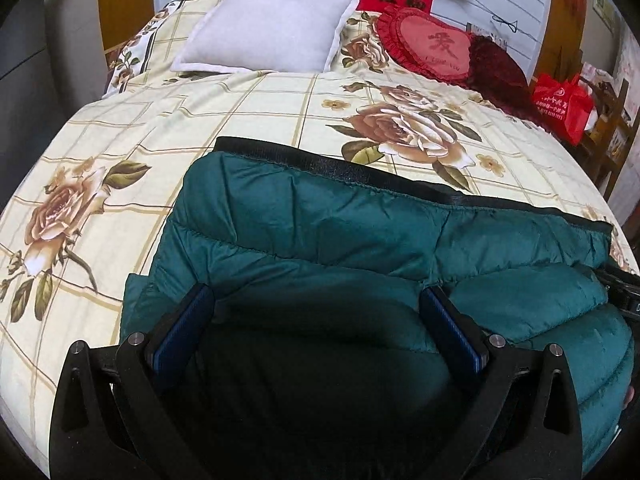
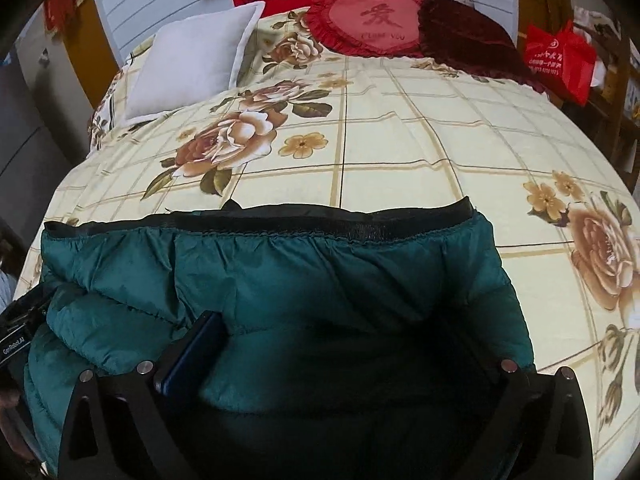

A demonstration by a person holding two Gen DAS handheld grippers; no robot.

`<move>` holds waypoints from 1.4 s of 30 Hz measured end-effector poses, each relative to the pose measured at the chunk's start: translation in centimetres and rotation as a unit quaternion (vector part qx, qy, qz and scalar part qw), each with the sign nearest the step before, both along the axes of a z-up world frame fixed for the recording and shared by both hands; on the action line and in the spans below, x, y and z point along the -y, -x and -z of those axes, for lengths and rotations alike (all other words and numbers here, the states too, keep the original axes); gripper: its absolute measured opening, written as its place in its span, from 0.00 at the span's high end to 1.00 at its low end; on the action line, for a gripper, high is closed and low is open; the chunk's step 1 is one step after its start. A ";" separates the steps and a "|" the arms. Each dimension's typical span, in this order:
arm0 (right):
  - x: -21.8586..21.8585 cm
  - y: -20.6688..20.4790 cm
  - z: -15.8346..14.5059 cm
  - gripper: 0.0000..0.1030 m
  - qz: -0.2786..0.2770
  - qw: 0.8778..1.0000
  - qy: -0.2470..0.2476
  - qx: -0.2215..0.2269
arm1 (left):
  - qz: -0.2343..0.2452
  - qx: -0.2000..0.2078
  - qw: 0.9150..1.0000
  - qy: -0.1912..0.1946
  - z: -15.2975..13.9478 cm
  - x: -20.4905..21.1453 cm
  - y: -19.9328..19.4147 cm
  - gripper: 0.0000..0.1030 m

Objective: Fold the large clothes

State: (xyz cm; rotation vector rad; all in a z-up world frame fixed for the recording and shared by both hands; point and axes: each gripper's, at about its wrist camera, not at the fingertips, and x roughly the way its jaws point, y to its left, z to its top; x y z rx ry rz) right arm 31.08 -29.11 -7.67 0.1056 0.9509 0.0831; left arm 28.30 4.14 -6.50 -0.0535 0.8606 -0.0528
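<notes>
Left wrist view: we record a teal quilted jacket [image 1: 320,248] on the floral bedspread [image 1: 100,160], black hem band [image 1: 320,166] on its far edge, well short of the white pillow [image 1: 268,26]. Our left gripper [image 1: 318,304] stands wide apart, padding bulging between its blue pads [image 1: 182,330].

Right wrist view: the same jacket [image 2: 320,272], hem [image 2: 320,220] towards the white pillow [image 2: 192,64] and heart cushion [image 2: 372,24]. Right gripper [image 2: 352,340]: one blue pad [image 2: 192,356] shows, spread wide, fabric heaped between.
</notes>
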 end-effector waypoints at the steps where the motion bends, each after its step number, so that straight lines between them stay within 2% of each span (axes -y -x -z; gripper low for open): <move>1: 0.0 0.0 0.0 0.00 -0.001 1.000 0.002 -0.004 | 0.000 0.000 1.000 0.000 0.0 0.0 0.0 0.00; 13: -0.5 0.2 0.1 0.00 -0.022 1.000 0.016 0.003 | 0.002 0.000 1.000 0.000 0.0 0.3 0.0 0.00; 19: -0.2 0.8 -0.8 0.01 -0.003 1.000 0.013 0.016 | 0.014 0.001 1.000 0.003 -0.5 0.2 0.6 0.00; 21: 0.1 1.8 -2.1 0.01 0.026 0.999 0.013 0.022 | 0.012 0.010 1.000 0.011 -1.7 -0.3 1.5 0.00; 22: 0.0 2.8 -3.2 0.02 0.032 0.999 0.005 0.032 | 0.011 0.019 1.000 0.012 -2.5 -0.5 2.3 0.00; 24: -1.1 4.9 -5.5 0.02 0.002 0.998 -0.005 0.063 | 0.014 0.044 0.999 0.007 -4.1 -0.8 4.2 0.00; 26: -2.5 8.1 -7.7 0.02 -0.015 0.994 0.020 0.108 | 0.011 0.078 0.997 -0.009 -5.6 -1.9 6.7 0.00; 28: -2.2 10.5 -8.5 0.01 -0.003 0.991 0.033 0.133 | -0.002 0.086 0.996 -0.019 -6.1 -3.4 8.0 0.00; 29: -1.5 11.3 -8.3 0.01 0.001 0.991 0.022 0.134 | -0.013 0.080 0.997 -0.011 -5.9 -4.8 8.7 0.00; 30: -0.7 11.7 -7.9 0.01 0.004 0.992 0.009 0.129 | -0.019 0.073 0.997 0.003 -5.5 -5.9 9.0 0.00; 32: 1.7 12.1 -6.4 0.01 0.015 0.995 -0.020 0.095 | -0.027 0.033 0.998 0.046 -3.6 -8.2 9.1 0.00; 35: 4.5 12.5 -5.1 0.01 0.010 0.995 -0.051 0.081 | 0.011 -0.032 0.994 0.104 -0.5 -9.5 8.1 0.00; 37: 5.9 12.2 -3.7 0.01 0.010 0.996 -0.057 0.060 | 0.017 -0.036 0.991 0.124 0.2 -9.9 7.8 0.00; 39: 6.9 11.6 -2.4 0.01 0.021 0.998 -0.036 0.036 | 0.018 -0.039 0.989 0.140 0.8 -10.4 7.5 0.00; 42: 7.9 10.6 -0.6 0.01 0.015 0.998 -0.063 0.010 | 0.019 -0.042 0.990 0.135 1.3 -10.1 7.1 0.00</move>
